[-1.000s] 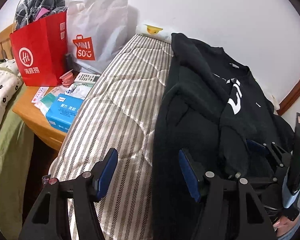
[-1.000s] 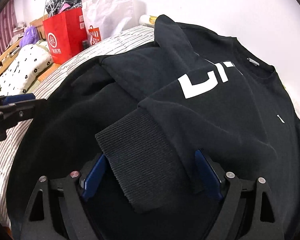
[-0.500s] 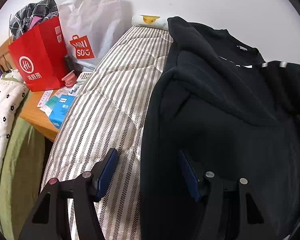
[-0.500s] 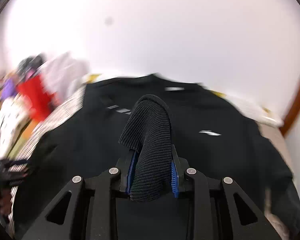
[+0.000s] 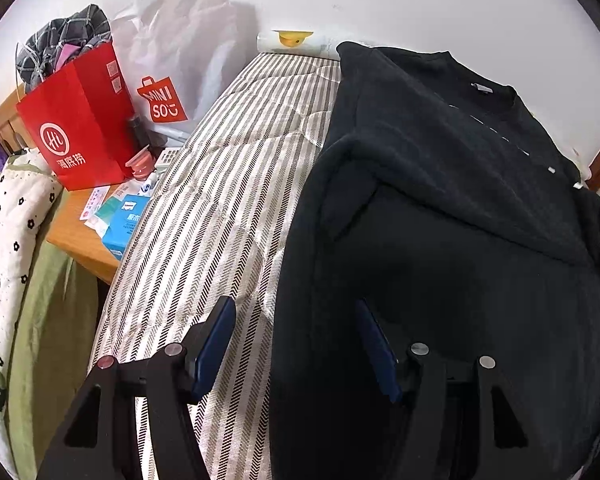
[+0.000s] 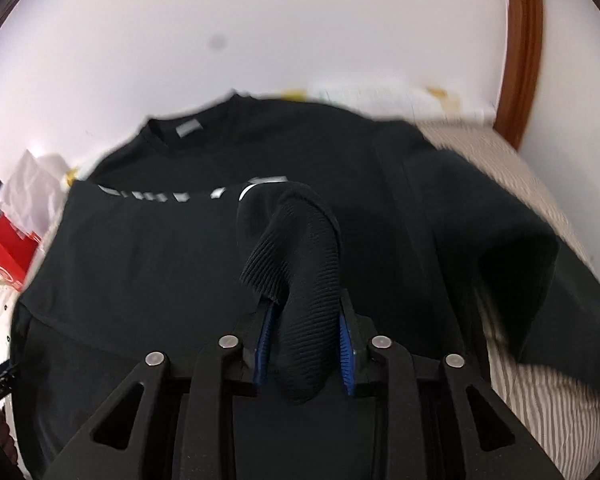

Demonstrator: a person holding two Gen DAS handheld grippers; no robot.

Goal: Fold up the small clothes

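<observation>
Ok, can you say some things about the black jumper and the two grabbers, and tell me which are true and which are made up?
1. The right gripper pinches the ribbed cuff of the black sweatshirt. True.
2. The left gripper squeezes a sock. False: its jaws stand apart, holding nothing.
3. The sweatshirt lies on a striped mattress. True.
4. The red paper bag sits on top of the sweatshirt. False: it stands on the wooden table beside the bed.
5. The sweatshirt is white. False: it is black.
</observation>
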